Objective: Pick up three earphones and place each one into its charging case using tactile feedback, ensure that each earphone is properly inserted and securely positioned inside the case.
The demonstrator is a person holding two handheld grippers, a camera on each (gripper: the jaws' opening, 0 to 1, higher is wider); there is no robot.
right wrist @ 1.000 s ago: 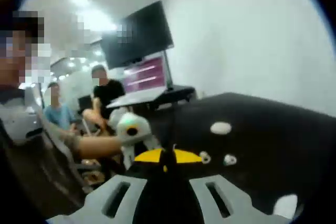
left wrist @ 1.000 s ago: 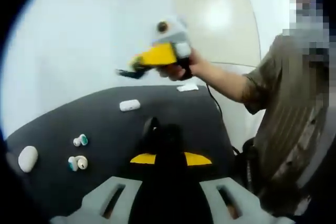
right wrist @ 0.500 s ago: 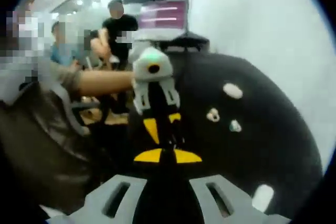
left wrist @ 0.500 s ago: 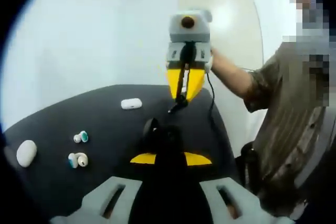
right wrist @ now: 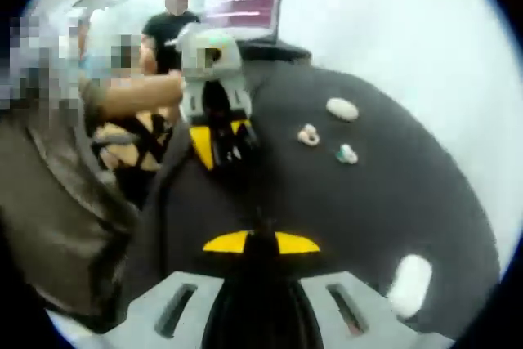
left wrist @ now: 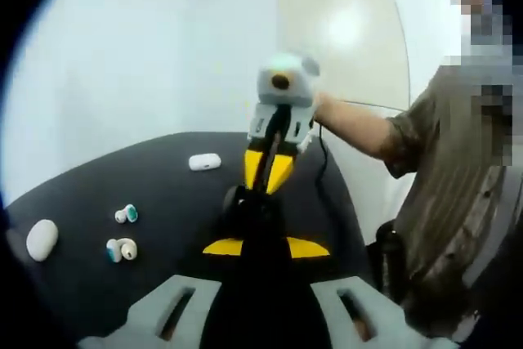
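Over the black surface [left wrist: 172, 194], the left gripper [left wrist: 263, 214] and the right gripper [right wrist: 260, 234] point at each other, both with jaws pressed together and holding nothing. In the left gripper view, two earphones [left wrist: 124, 215] [left wrist: 121, 252] lie loose and close together between a white oval case [left wrist: 42, 239] nearer the edge and a white charging case [left wrist: 203, 162] farther back. In the right gripper view, a white case [right wrist: 409, 285] lies near the surface's edge, well apart from the earphones.

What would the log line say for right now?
left gripper: shut, aloft | right gripper: shut, aloft | earphones on table, untouched
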